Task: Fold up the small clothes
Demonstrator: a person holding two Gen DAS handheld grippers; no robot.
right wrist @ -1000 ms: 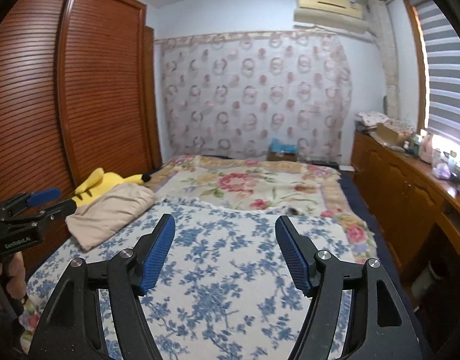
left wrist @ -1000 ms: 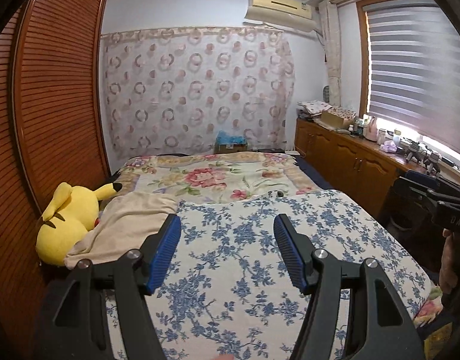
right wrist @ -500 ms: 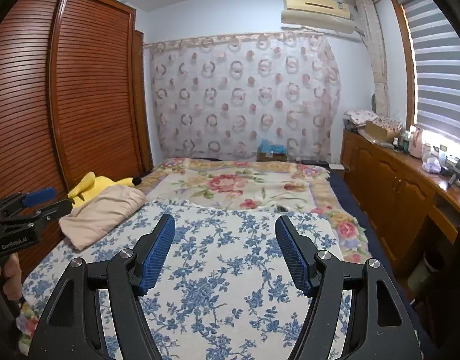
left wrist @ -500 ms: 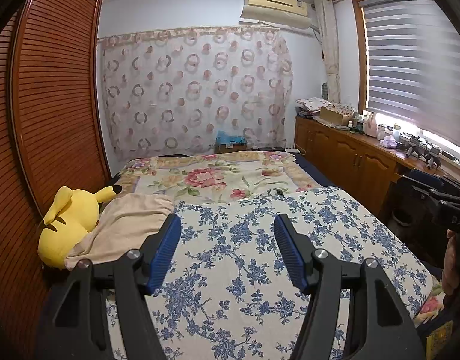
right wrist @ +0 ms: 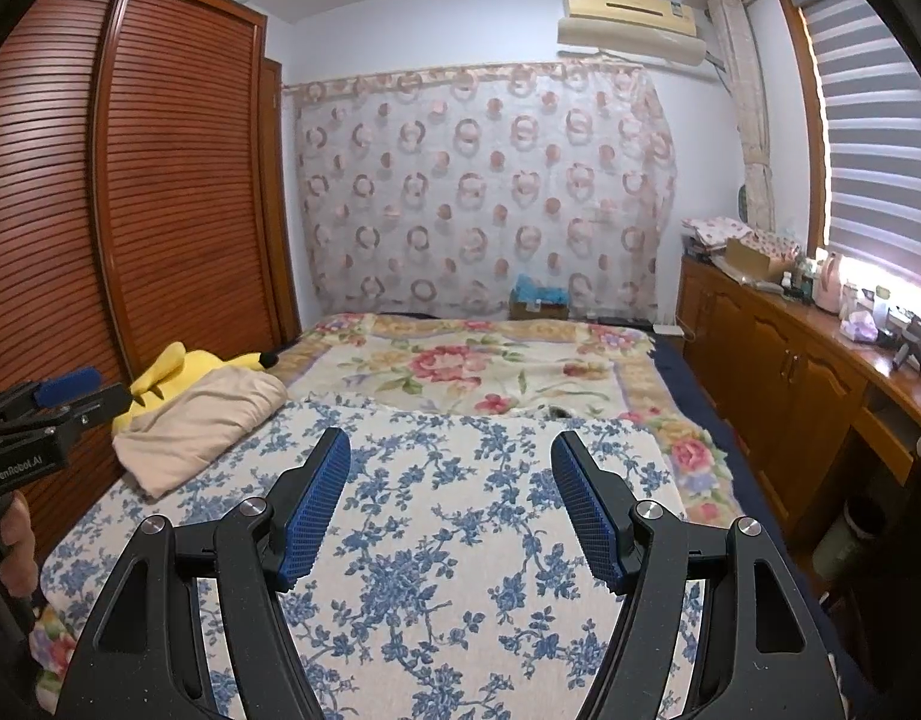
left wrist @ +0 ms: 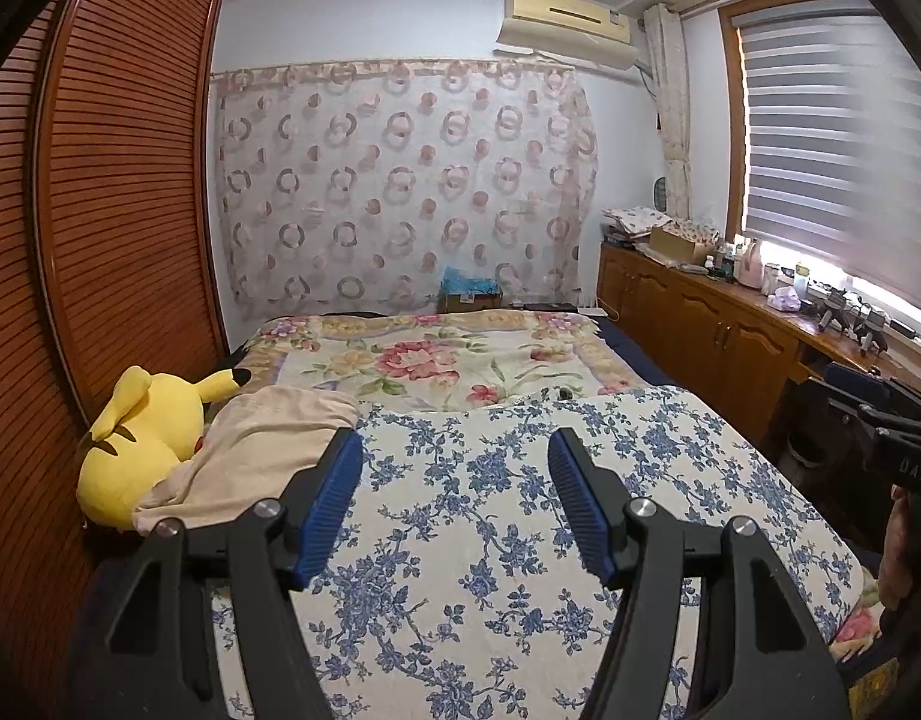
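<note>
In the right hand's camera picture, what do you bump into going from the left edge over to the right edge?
Left gripper → yellow plush toy → beige cloth → flowery bed cover → wooden cabinets.

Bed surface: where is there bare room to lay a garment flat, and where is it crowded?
The blue-flowered cover lies bare ahead of both open grippers. The rose-patterned blanket behind it is also free. The crowded part is the wardrobe-side edge, where the beige garment lies against the yellow plush.
</note>
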